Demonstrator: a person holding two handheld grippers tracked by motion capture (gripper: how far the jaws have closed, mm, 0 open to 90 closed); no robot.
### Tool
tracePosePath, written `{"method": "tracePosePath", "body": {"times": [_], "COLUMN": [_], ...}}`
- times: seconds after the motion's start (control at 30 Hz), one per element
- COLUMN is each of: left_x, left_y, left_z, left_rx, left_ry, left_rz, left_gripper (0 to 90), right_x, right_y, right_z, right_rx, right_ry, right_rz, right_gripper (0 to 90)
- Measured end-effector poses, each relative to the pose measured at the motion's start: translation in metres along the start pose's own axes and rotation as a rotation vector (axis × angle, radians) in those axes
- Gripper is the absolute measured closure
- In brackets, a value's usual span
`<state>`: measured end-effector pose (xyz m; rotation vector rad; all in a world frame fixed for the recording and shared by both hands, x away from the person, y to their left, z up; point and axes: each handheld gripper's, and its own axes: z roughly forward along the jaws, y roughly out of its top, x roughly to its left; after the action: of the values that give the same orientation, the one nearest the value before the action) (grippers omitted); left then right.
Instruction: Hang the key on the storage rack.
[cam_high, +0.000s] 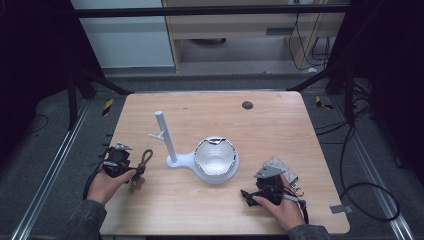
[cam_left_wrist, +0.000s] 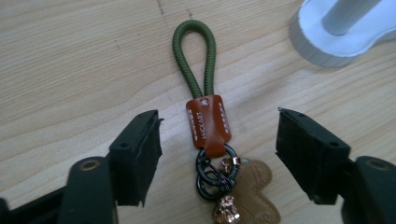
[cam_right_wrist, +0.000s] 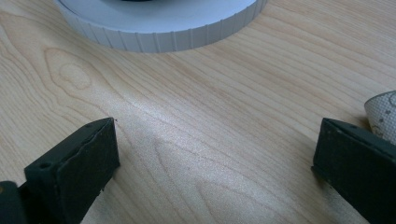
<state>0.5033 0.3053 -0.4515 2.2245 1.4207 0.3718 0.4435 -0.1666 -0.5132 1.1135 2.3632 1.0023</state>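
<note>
A keychain lies flat on the wooden table: a green cord loop, a brown leather tab, dark rings and a tan charm. My left gripper is open, one jaw on each side of the leather tab, and neither pad touches it. In the high view the keychain sits at the table's left, just right of the left gripper. My right gripper rests near the front right, open, and the right gripper view shows bare wood between the jaws of the right gripper.
A white stand with a post and a side peg rises from a white base that also carries a shiny bowl. A grey dotted pouch lies behind the right hand. A dark round spot marks the far table.
</note>
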Motion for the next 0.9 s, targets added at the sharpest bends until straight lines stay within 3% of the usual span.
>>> {"method": "tracePosePath", "body": {"times": [0.2, 0.3, 0.53, 0.9], "left_x": [0.004, 0.008, 0.01, 0.011], "left_y": [0.01, 0.01, 0.012, 0.013], "left_z": [0.013, 0.019, 0.024, 0.027], "left_rx": [0.08, 0.116, 0.131, 0.149], "left_ry": [-0.003, -0.008, -0.011, -0.004], "left_rz": [-0.009, -0.035, -0.055, -0.052], "left_gripper": [41.1, 43.3, 48.6, 54.1], "right_x": [0.0, 0.0, 0.0, 0.0], "right_y": [0.0, 0.0, -0.001, -0.001], "right_z": [0.0, 0.0, -0.001, -0.001], "right_rx": [0.002, 0.001, 0.0, 0.001], "right_ry": [0.001, 0.002, 0.004, 0.006], "right_rz": [-0.001, -0.002, -0.005, -0.006], "right_gripper": [0.2, 0.3, 0.2, 0.2]}}
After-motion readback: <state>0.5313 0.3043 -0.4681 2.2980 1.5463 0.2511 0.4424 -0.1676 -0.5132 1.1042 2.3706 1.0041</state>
